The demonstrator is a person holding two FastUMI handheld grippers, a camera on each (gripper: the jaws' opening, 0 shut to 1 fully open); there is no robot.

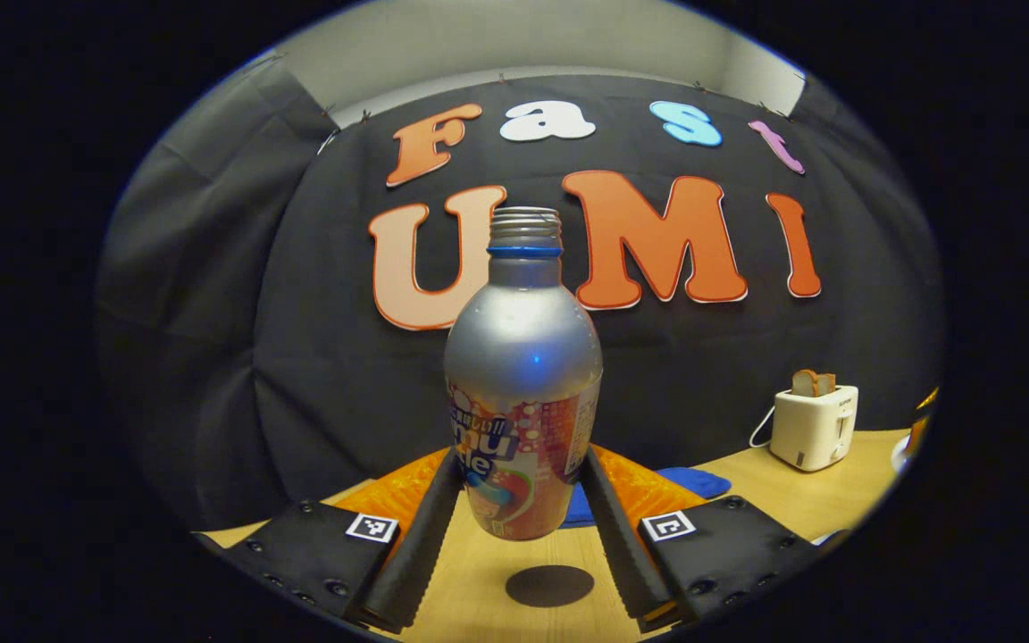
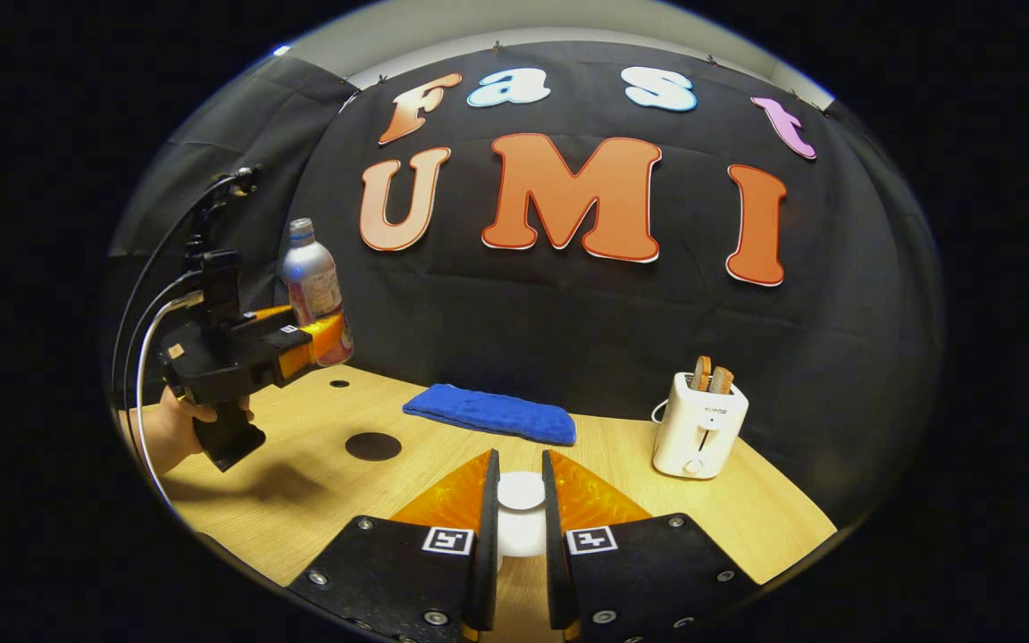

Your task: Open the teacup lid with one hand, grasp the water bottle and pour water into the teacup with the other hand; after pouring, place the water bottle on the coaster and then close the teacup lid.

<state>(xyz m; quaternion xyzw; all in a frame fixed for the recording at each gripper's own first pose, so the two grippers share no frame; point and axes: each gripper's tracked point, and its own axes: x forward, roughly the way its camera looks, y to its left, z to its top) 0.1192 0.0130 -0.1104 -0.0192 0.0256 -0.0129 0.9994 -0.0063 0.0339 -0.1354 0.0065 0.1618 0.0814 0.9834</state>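
A silver water bottle with a colourful label and no cap hangs upright above the table, and my left gripper is shut on its lower body. Right under it a dark round coaster lies on the wood. In the right gripper view the same bottle is at the far left, held up by the left gripper and a hand. My right gripper is shut on the white teacup lid. The white teacup sits below the lid, mostly hidden between the fingers.
A folded blue cloth lies at the back of the wooden table. A white toaster with bread slices stands at the right, also seen as the toaster. The coaster lies left of my right gripper.
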